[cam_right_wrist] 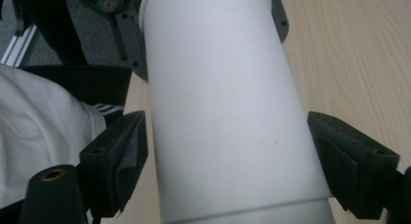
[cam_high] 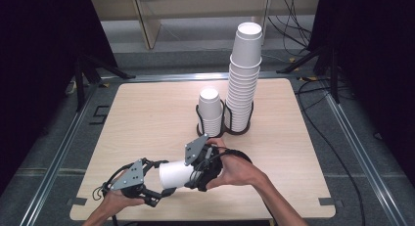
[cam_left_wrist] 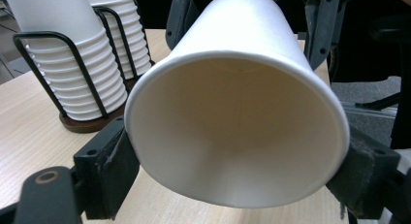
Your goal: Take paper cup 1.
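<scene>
A white paper cup [cam_high: 175, 173] lies on its side above the front of the wooden table [cam_high: 147, 113], held between both grippers. My left gripper [cam_high: 162, 178] is shut on its rim end. In the left gripper view the open mouth of the cup [cam_left_wrist: 237, 127] faces the camera, with the jaws of my left gripper [cam_left_wrist: 237, 170] pressed on either side of the rim. My right gripper [cam_high: 190, 173] grips the base end. In the right gripper view the cup's wall [cam_right_wrist: 228, 112] runs between the jaws of my right gripper [cam_right_wrist: 228, 151], which sit against it.
A black wire holder [cam_high: 224, 123] stands mid-table, behind the grippers. It carries a short stack of cups [cam_high: 210, 111] and a tall leaning stack [cam_high: 244, 74]. The same stacks [cam_left_wrist: 72, 64] appear at the upper left of the left gripper view. White clothing [cam_right_wrist: 39, 136] lies at the left.
</scene>
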`<act>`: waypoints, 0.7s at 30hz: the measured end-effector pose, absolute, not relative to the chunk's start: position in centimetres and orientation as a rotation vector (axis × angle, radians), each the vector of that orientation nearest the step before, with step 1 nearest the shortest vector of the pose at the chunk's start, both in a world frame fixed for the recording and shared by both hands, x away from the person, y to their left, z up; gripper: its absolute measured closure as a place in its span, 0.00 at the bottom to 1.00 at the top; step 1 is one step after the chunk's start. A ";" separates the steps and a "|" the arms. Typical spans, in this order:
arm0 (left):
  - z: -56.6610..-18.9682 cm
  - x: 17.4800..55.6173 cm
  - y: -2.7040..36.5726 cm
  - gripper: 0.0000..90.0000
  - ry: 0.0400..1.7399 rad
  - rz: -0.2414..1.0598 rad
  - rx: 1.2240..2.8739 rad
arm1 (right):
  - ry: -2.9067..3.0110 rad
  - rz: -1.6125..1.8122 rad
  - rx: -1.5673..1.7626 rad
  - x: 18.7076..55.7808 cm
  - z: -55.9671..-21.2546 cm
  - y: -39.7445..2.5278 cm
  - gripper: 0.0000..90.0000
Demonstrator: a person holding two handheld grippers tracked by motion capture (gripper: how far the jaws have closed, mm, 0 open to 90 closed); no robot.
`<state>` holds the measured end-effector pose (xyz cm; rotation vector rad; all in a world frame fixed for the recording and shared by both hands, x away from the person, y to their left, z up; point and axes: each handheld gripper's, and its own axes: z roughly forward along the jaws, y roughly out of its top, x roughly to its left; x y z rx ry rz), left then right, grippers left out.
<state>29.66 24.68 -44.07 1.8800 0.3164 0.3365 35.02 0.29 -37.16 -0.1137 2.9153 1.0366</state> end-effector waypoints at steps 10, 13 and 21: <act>-44.1 29.5 24.5 0.17 0.294 0.317 1.887 | 2.939 0.932 -0.153 34.6 -37.7 0.8 0.23; -44.2 29.6 24.4 0.17 0.281 0.316 1.887 | 2.940 0.906 -0.186 34.5 -37.9 1.0 0.26; -44.5 29.6 24.4 0.12 0.307 0.296 1.821 | 2.920 0.909 -0.224 34.7 -38.0 0.8 0.27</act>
